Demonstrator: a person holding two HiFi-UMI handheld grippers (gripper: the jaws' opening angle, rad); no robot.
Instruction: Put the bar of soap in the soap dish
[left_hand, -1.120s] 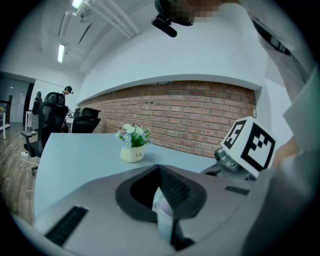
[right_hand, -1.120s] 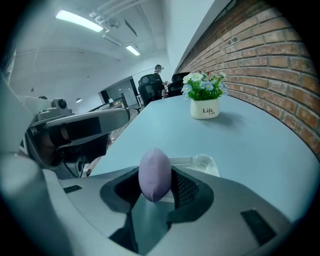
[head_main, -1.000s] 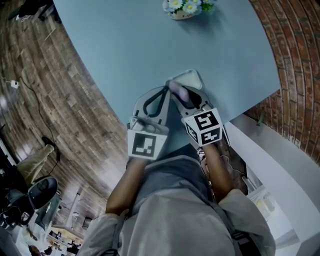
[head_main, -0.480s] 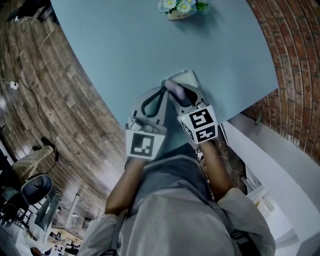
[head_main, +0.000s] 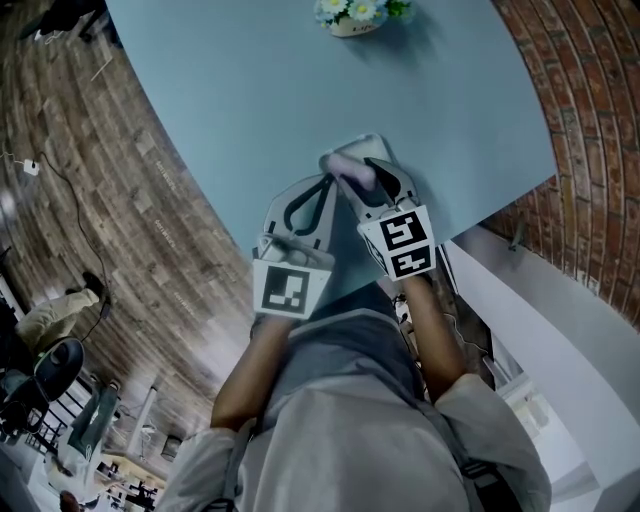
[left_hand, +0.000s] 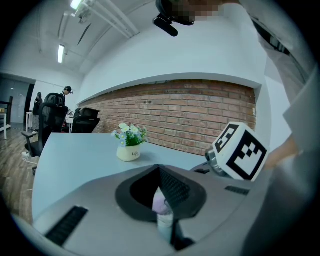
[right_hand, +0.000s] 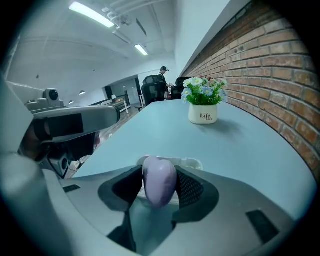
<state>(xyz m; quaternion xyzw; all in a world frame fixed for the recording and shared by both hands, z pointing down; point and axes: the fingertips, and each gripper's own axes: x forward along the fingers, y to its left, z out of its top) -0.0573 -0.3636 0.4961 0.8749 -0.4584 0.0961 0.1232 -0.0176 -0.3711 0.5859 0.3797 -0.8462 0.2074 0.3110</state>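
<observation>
A lilac bar of soap (head_main: 350, 168) stands on edge between the jaws of my right gripper (head_main: 358, 172), just over the white soap dish (head_main: 374, 150) on the pale blue table. In the right gripper view the soap (right_hand: 159, 180) fills the gap of the right gripper (right_hand: 159, 172), with the dish rim (right_hand: 192, 163) behind it. These jaws are opening, and the pads still touch the soap. My left gripper (head_main: 328, 183) lies alongside, its tips together by the dish's left edge. In the left gripper view only a slit of soap (left_hand: 160, 204) shows past the left gripper (left_hand: 161, 175).
A small white pot of flowers (head_main: 355, 15) stands at the table's far side (right_hand: 202, 112). The table's curved edge (head_main: 215, 205) runs just left of my grippers, above wooden floor. A brick wall (head_main: 600, 120) borders the right. Office chairs and a person (left_hand: 65, 92) are far off.
The right gripper has rolled a little, and its marker cube sits at a different tilt. The soap stays over the dish. The left gripper has kept still.
</observation>
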